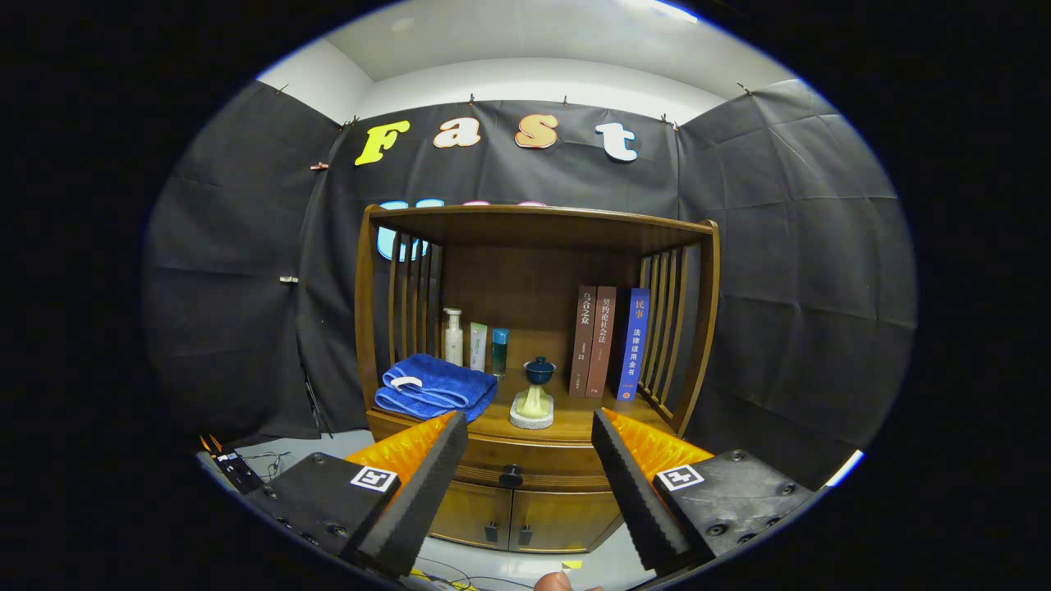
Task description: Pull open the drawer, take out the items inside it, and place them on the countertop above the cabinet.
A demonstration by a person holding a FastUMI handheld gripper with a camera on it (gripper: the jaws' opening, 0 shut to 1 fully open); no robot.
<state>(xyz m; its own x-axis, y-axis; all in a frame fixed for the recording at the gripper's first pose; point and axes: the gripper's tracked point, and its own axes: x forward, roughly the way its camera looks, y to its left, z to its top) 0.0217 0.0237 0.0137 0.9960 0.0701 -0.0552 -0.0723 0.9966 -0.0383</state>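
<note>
A wooden cabinet [538, 238] stands ahead of me against the booth wall. Its drawer [525, 460] is closed, with a dark round knob [511, 475] that sits between my two fingers and a little beyond them. My gripper [530, 480] is open and holds nothing. The countertop [575, 423] above the drawer carries a folded blue towel [435, 386], a small blue cup on a pale stand [535, 394], three bottles [475, 343] and three upright books [609, 341]. What lies inside the drawer is hidden.
Two small cabinet doors [525, 517] sit below the drawer. Slatted side rails [667, 336] and a top shelf enclose the countertop. Cables and a small device [238, 468] lie on the floor to the left. A fingertip [554, 581] shows beneath the fingers.
</note>
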